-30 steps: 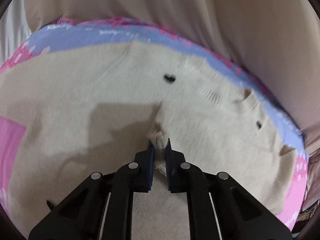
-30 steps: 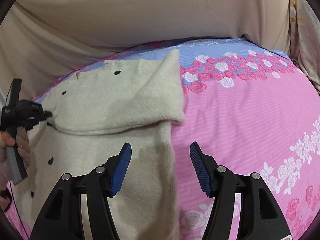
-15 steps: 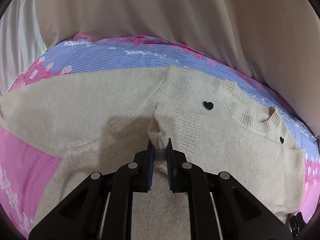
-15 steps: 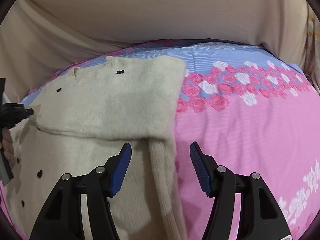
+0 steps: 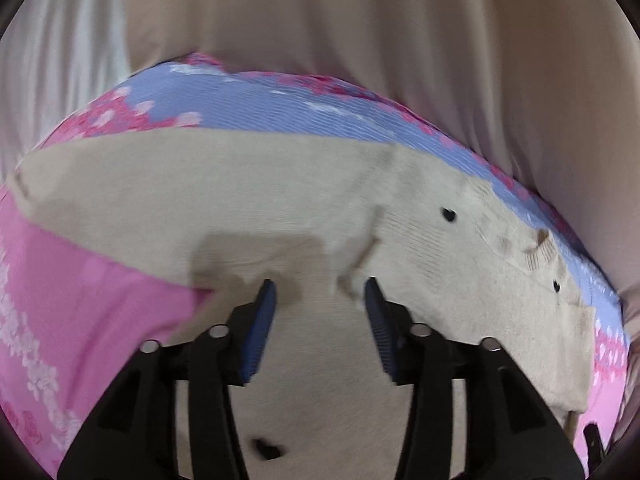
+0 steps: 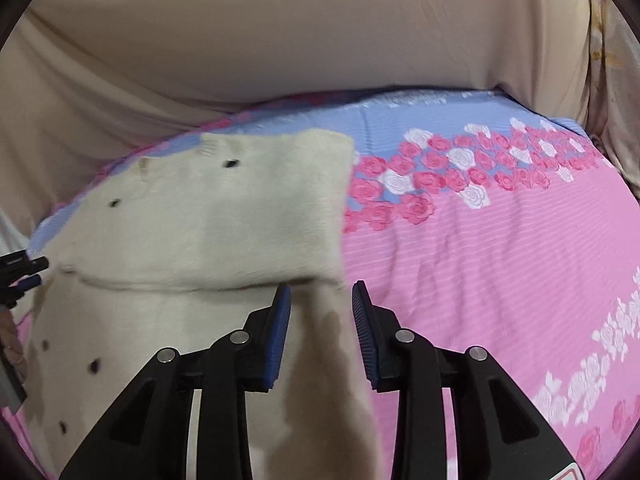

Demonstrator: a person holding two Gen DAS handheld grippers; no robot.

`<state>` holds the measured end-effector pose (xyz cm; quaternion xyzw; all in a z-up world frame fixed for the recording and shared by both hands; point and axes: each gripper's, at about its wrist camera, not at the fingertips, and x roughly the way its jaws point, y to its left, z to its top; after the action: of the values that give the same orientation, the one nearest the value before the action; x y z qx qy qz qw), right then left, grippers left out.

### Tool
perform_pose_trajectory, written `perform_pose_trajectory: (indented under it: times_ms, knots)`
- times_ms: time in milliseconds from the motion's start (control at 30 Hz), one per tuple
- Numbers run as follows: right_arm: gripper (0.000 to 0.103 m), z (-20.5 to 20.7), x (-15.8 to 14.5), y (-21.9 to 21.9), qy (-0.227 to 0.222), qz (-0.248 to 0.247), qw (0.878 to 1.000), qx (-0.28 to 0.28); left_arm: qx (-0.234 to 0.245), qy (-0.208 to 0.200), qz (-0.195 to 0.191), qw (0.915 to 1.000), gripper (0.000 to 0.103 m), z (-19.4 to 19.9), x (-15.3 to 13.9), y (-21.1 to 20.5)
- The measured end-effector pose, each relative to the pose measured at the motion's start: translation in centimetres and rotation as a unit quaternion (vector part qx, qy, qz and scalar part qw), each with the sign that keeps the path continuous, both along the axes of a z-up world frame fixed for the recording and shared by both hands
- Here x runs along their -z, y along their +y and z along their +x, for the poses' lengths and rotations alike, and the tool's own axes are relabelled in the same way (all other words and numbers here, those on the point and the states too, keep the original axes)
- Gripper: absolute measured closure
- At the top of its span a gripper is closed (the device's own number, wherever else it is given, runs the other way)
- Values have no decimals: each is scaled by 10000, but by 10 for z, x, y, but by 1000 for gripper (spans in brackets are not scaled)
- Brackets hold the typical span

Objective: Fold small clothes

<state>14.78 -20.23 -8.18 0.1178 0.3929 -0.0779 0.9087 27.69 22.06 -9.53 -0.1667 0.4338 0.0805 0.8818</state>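
A: How far along is the fold?

B: One sleeve lies across the sweater [image 6: 208,204], left of centre in the right view, spread over the bedsheet [image 6: 500,260].

A: And the grippers?

B: Left gripper [image 5: 320,292] gapes wide, holding nothing. Right gripper [image 6: 322,296] is open too, straddling the sweater's right edge. I'd say that side and the bottom fold remain.

Cream knit sweater [image 6: 192,220] with black heart dots, sleeve folded across chest, flat on floral bedsheet [image 6: 500,248].
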Motion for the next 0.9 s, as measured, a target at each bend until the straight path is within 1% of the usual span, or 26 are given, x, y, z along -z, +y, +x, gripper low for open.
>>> perform_pose_trajectory:
  times_ms: [33,67,100,167,267,400,467,500,567,667,700,733,800,867,900]
  knots:
    - [64,-10,-6,11,-34,-6,9999,-136,-162,-20,-65,9998,49,-6,-3,17]
    - [59,-16,-9,20,-51,-14,9997,-255,-341,-29,-134,9993,46,-12,-5,35]
    - [57,-26,-13,33,-66,-53,9991,-414,-585,-30,-204,9981,45,-17,-7,60]
    - [55,-41,-15,60,-29,-145,9974,-704,-1066,-27,-206,9941,42,-25,-9,107]
    - [55,-57,-14,97,92,-129,9944,-1042,-1876,7,-169,9821,42,-36,-5,190]
    - [55,-70,-9,140,274,-65,9902,-1370,-2569,159,14,9663,43,-41,9,271]
    - [53,-73,-8,161,341,-107,9873,-1545,-2787,287,31,9600,43,-40,20,301]
    - [53,-74,-8,170,357,-122,9862,-1610,-2832,324,33,9585,43,-39,24,311]
    - [53,-75,-8,184,392,-162,9838,-1739,-2876,407,15,9569,43,-35,31,324]
    - [51,-76,-11,199,385,-219,9821,-1829,-2881,531,-303,9557,45,-25,46,337]
    - [51,-76,-13,202,374,-240,9821,-1832,-2902,539,-307,9550,46,-26,50,340]
    - [51,-76,-14,204,364,-256,9822,-1827,-2904,478,-241,9554,50,-25,50,339]
    - [50,-76,-16,207,341,-276,9825,-1812,-2795,448,-238,9588,62,-19,50,336]
    - [49,-76,-17,207,333,-279,9827,-1802,-2693,434,-307,9616,91,-13,49,335]
    - [49,-76,-17,207,327,-281,9828,-1794,-2593,404,-392,9642,92,-9,47,334]
